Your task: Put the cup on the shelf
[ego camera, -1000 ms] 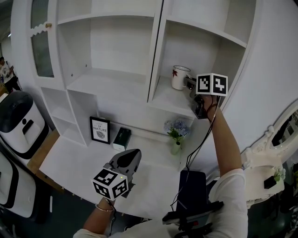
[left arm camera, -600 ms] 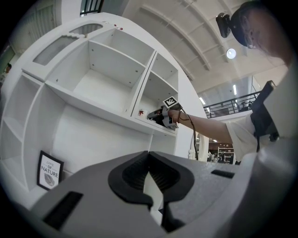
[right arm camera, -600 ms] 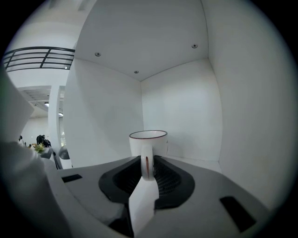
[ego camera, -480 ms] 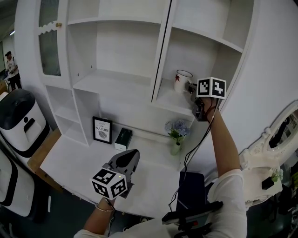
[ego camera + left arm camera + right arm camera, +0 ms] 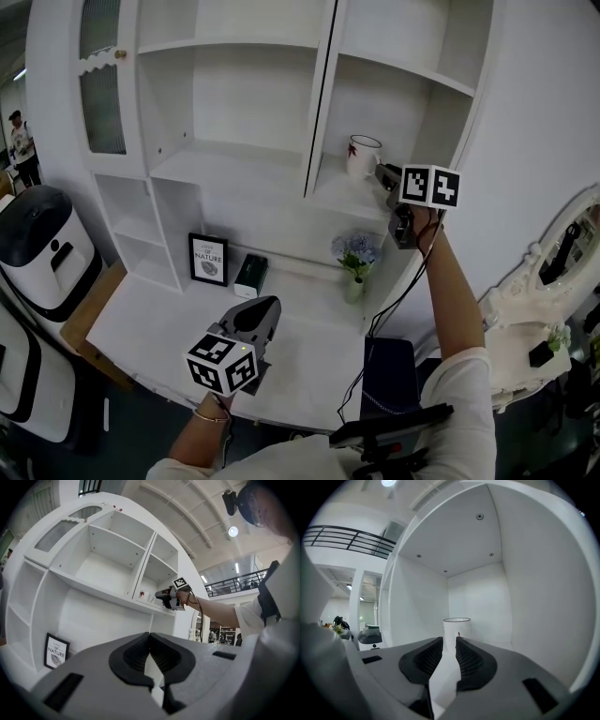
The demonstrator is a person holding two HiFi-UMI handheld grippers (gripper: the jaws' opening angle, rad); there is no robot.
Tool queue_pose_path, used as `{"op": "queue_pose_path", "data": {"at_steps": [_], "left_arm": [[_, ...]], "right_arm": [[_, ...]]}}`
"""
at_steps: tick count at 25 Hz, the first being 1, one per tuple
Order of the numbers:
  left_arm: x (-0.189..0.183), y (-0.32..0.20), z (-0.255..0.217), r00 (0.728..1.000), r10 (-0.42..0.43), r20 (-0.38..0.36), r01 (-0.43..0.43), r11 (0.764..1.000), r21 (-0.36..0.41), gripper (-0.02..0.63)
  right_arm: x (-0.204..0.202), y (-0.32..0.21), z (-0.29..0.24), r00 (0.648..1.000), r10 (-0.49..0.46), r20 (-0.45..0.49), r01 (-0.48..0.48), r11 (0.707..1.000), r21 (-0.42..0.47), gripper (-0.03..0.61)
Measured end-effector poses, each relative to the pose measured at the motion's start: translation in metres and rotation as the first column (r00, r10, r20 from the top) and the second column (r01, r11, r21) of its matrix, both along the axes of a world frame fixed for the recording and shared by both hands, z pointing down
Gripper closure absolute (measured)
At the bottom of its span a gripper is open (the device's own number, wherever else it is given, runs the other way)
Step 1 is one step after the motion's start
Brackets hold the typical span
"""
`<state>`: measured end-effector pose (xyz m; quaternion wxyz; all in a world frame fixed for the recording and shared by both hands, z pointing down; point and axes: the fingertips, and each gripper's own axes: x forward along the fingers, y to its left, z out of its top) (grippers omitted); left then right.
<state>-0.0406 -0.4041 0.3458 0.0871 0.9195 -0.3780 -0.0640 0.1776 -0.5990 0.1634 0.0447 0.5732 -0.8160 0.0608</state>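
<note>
Desk (image 5: 169, 319): framed picture (image 5: 207, 260), small box (image 5: 248, 277) just beside it. Left gripper (image 5: 267, 314) over the desk, jaws pressed together, empty. Vase (image 5: 353, 291) holds flowers (image 5: 356, 251). Cup (image 5: 362, 156) stands upright, alone in the right shelf compartment (image 5: 333, 192). Right gripper (image 5: 382, 172) just beside the cup, jaws narrowly apart, gripping nothing.

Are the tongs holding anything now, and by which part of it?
Nothing is held. The left tongs are shut and empty; the right tongs are apart, and the mug stands free on the shelf beyond them.
</note>
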Motion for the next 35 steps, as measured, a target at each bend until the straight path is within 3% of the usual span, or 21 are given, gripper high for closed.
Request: {"op": "queue_pose_path", "data": {"at_steps": [9,15,19,21,29,35], "left_arm": [[0.006,0.013,0.0,0.999,0.033,0.007,-0.033,0.999,-0.007,0.604],[0.0,0.016,-0.005,1.0,0.001,0.006,-0.001,1.0,0.013,0.604],[0.0,0.02,-0.004,1.0,-0.008,0.018,0.007,1.0,0.025,0.604],[0.002,0.022,-0.001,1.0,-0.003,0.013,0.003,1.0,0.019,0.604],[0.017,0.029,0.021,1.0,0.014,0.023,-0.013,1.0,-0.013,0.604],[0.038,0.036,0.037,0.999,0.043,0.017,-0.042,0.998,-0.042,0.604]], "right_arm": [[-0.023,0.068,0.0,0.994,-0.001,-0.112,0.02,0.986,0.164,0.474],[-0.029,0.104,0.019,0.999,-0.004,0.038,-0.004,0.98,0.201,0.474],[-0.038,0.129,0.044,0.981,-0.04,0.189,0.002,0.981,0.194,0.474],[-0.042,0.14,0.057,0.975,-0.04,0.219,-0.003,0.981,0.193,0.474],[-0.03,0.174,0.127,0.981,0.135,0.141,-0.156,0.976,0.152,0.474],[-0.012,0.196,0.187,0.963,0.22,0.158,-0.231,0.971,0.06,0.499]]}}
